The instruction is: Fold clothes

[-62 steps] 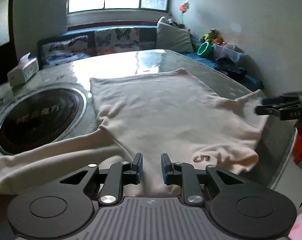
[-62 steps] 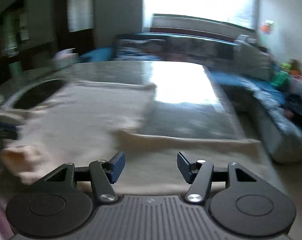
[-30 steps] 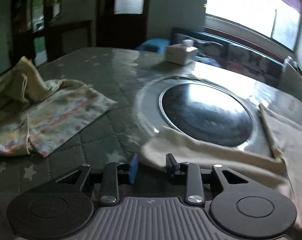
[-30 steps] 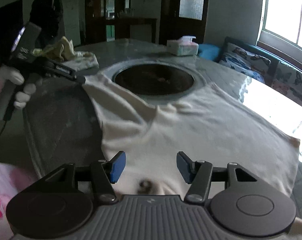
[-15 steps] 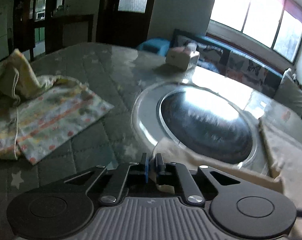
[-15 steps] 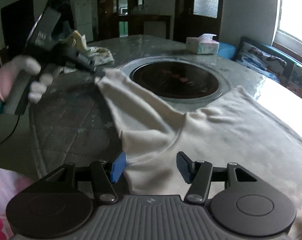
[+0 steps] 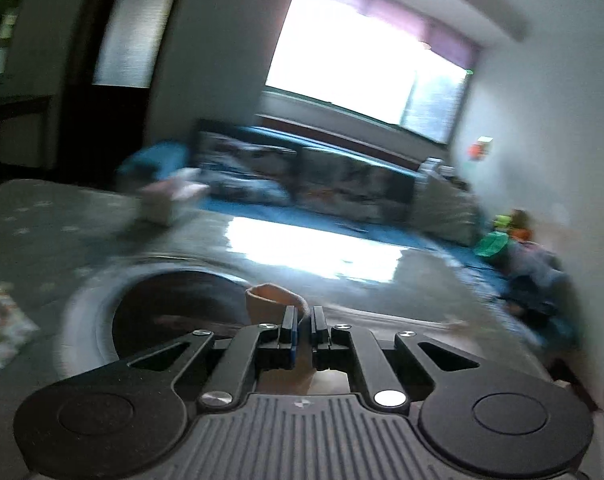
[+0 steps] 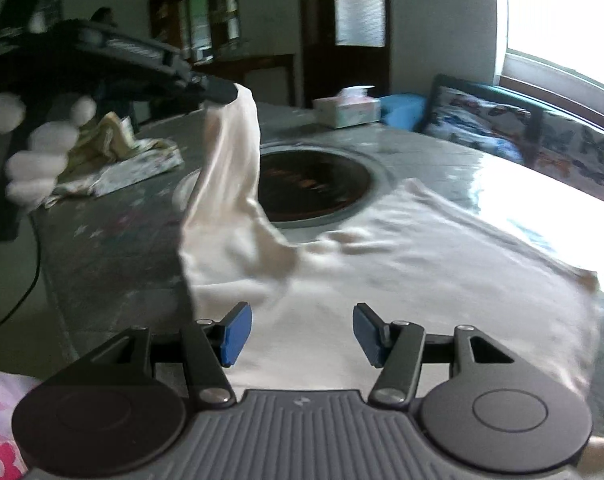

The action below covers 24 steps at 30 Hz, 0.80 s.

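Left gripper (image 8: 222,92), upper left of frame, was clamped on the cream shirt's (image 8: 401,264) sleeve; cloth draped limp, light. Right gripper (image 8: 300,334) stood open, empty. Hems judged best holds.

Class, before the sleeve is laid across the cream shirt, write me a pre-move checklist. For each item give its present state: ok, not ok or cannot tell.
1. Left hand-held gripper shut on the sleeve: ok, cloth is pinched between its pads.
2. Sleeve lifted off the table: ok, it hangs from the gripper above the tabletop.
3. Right hand-held gripper free: ok, jaws open and empty above the shirt.
4. Cream shirt body flat: not ok, wrinkles bunch near the raised sleeve.
5. Landing area on the shirt free of objects: ok, nothing rests on it.
6. Far sleeve already folded: cannot tell, the right edge is blurred.
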Each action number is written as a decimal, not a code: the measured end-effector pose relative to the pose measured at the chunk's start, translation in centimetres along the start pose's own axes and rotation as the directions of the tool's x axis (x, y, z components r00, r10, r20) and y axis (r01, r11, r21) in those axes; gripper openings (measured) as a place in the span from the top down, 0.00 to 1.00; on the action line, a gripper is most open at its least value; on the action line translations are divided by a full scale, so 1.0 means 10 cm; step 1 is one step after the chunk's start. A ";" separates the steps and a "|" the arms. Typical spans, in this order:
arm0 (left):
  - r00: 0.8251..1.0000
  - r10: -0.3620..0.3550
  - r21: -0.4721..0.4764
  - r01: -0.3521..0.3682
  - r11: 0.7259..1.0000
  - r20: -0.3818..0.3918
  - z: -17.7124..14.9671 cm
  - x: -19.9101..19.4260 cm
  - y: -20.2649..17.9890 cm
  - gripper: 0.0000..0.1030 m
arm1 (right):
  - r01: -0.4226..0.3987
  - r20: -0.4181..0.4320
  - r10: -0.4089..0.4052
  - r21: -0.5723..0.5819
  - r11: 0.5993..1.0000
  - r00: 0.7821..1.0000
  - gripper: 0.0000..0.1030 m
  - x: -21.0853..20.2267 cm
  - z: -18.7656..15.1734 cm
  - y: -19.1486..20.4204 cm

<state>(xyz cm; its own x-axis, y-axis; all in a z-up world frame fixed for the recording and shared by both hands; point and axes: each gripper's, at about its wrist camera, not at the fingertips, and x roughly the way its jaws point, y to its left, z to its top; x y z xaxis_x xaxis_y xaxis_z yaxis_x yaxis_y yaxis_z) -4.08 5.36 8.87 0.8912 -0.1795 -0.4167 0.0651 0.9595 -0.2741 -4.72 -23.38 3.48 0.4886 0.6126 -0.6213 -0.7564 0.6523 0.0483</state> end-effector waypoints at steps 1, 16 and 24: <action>0.999 -0.038 0.013 0.038 0.999 -0.006 -0.04 0.02 -0.10 0.94 | 0.017 0.004 -0.017 0.013 1.000 1.000 0.44 -0.05 -0.01 -0.06; 0.927 -0.263 0.160 0.312 0.936 -0.268 -0.81 0.47 -0.82 0.73 | 0.166 0.010 -0.173 0.232 0.959 0.985 0.49 -0.39 -0.25 -0.78; 0.977 -0.043 0.250 0.095 0.964 -0.208 -0.92 0.14 -0.19 0.59 | 0.103 -0.041 -0.096 0.222 0.970 0.995 0.50 -0.16 -0.31 -0.63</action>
<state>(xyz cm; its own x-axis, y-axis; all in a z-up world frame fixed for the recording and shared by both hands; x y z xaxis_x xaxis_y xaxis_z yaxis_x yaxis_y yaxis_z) -7.11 1.26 0.86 0.7749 -0.2614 -0.5755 0.2596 0.9618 -0.0872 -2.04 -29.86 1.78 0.5412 0.5283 -0.6542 -0.5864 0.7947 0.1567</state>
